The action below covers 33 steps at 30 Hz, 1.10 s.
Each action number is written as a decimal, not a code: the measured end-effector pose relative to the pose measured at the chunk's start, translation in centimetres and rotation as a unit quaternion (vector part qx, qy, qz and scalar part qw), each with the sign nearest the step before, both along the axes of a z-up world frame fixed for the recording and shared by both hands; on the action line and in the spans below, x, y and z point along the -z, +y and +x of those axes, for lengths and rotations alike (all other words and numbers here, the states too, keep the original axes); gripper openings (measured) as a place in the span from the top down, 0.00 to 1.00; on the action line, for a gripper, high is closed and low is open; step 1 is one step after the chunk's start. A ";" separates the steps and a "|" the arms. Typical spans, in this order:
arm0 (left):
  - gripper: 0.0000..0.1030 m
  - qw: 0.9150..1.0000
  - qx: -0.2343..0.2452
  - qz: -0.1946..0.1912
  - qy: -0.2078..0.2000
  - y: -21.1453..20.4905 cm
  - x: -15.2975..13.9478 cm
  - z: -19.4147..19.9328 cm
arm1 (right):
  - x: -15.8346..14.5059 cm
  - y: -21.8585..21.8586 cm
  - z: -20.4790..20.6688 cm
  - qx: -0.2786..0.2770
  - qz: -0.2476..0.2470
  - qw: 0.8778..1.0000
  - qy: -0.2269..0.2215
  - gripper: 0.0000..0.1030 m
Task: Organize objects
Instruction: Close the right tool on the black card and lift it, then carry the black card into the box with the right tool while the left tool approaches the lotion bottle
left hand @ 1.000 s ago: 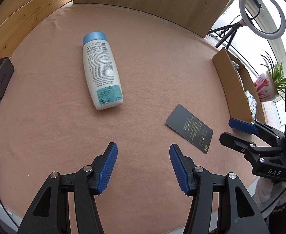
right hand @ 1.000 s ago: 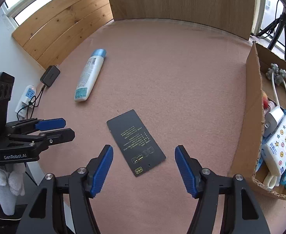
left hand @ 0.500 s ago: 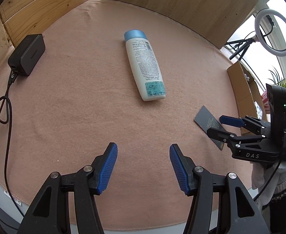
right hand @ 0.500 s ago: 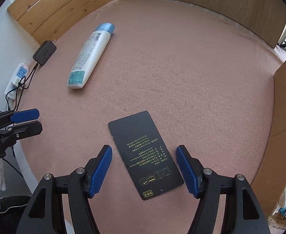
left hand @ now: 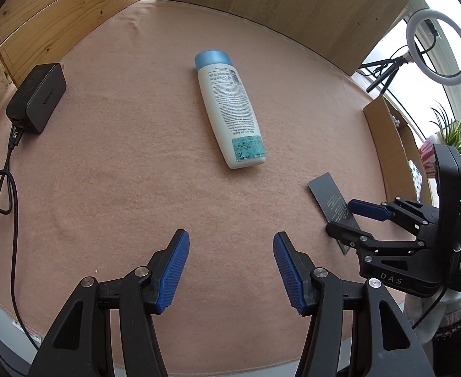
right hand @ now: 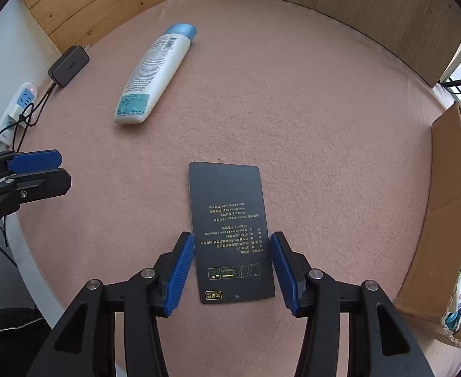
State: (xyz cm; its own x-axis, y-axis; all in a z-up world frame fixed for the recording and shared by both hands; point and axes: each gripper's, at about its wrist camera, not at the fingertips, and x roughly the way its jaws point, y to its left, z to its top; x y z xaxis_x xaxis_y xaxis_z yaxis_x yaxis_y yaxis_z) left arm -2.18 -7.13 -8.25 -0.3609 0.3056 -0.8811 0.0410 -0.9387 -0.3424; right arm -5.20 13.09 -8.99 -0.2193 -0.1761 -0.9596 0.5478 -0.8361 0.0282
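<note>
Two grippers are in view. The right gripper (right hand: 232,270) has its jaws spread just wider than the one black card (right hand: 230,229), which lies flat on the mat between the blue pads; whether the pads touch its edges cannot be told. The left gripper (left hand: 230,270) is wide open and holds nothing, over bare mat. Farther out lies one white bottle (left hand: 230,113) with a blue cap, on its side, well apart from the card. One black charger (left hand: 37,97) sits at the far left with its cable. One cardboard box (right hand: 447,220) stands at the right edge, holding small items. The mat (right hand: 293,94) is pink felt. Wooden panels (left hand: 293,0) stand behind; a ring light (left hand: 436,47) and one plant (left hand: 453,135) are by the window.
</note>
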 end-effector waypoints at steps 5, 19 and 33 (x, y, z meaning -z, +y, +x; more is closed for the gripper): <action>0.42 1.000 0.007 0.001 0.003 0.3 -0.2 -0.4 | -0.8 1.5 0.2 0.042 -0.029 0.999 0.005 0.55; 0.42 1.000 0.023 -0.002 0.003 1.6 -0.4 -2.2 | -7.0 8.9 -2.9 0.162 -0.068 0.980 0.090 0.55; 0.42 1.000 0.019 -0.005 -0.001 2.4 -0.2 -2.7 | -8.2 20.1 -11.2 0.298 -0.043 0.946 0.121 0.55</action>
